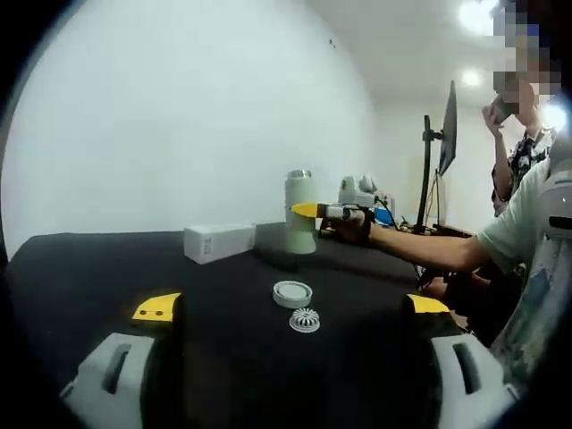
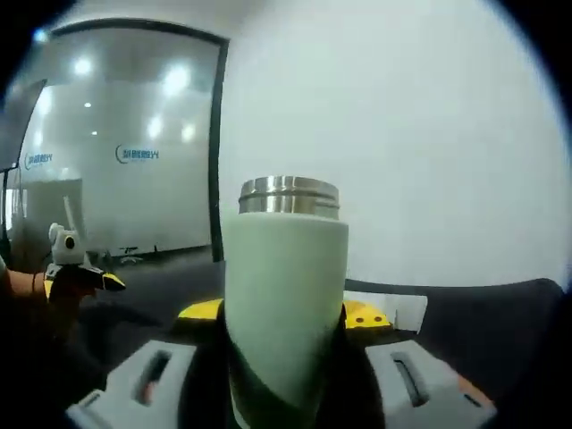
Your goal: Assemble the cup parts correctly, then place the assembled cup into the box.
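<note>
Black cloth covers the table, and on it, from largest to smallest: the white box lying at about ten o'clock from the table's middle, the pale green cup body standing upright at twelve o'clock with its steel mouth rim bare, the round white lid lying flat near the middle, and the small ribbed strainer just beside it at five o'clock

The right gripper is clenched around the cup body, a yellow pad on either side of the wall; the left gripper hangs released, jaws spread wide, with lid and strainer between and beyond them

Risk, as I judge it: the smooth cup wall could slip or tip in the pinch if lifted fast, and the light strainer could skate away on the cloth when the left jaws close on it

Whether the box is open, or holds anything, I cannot tell; the cup's inside is hidden too
</note>
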A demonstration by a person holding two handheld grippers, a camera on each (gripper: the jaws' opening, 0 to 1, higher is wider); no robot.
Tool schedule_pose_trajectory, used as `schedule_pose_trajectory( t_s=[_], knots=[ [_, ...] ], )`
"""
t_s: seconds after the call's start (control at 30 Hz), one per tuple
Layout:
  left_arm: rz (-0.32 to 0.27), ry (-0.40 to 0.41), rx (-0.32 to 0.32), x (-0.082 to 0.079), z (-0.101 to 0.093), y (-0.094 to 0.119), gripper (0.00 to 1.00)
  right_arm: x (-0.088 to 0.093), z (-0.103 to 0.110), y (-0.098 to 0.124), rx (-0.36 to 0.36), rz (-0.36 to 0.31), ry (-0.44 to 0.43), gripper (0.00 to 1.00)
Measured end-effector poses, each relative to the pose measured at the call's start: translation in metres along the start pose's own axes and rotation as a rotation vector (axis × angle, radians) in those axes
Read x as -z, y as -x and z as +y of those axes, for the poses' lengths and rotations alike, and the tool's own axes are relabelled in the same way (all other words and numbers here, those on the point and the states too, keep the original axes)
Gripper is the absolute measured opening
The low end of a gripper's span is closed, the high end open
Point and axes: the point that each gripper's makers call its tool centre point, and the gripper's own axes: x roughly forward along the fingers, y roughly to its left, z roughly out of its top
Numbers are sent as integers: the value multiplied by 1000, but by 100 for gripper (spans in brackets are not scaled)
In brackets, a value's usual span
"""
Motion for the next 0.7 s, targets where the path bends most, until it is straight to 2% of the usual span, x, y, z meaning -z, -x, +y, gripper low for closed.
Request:
schedule_pose_trajectory(
  t_s=[0.13,0.4,0.7],
  knots=[
    [3,-1,3,1,4,1,96,8,5,-8,23,-12,27,45],
    [7,-7,8,-1,7,0,95,19,4,-20,48,-27,7,45],
    [9,-16,12,0,-5,-5,96,26,0,-20,60,-17,47,45]
  ],
)
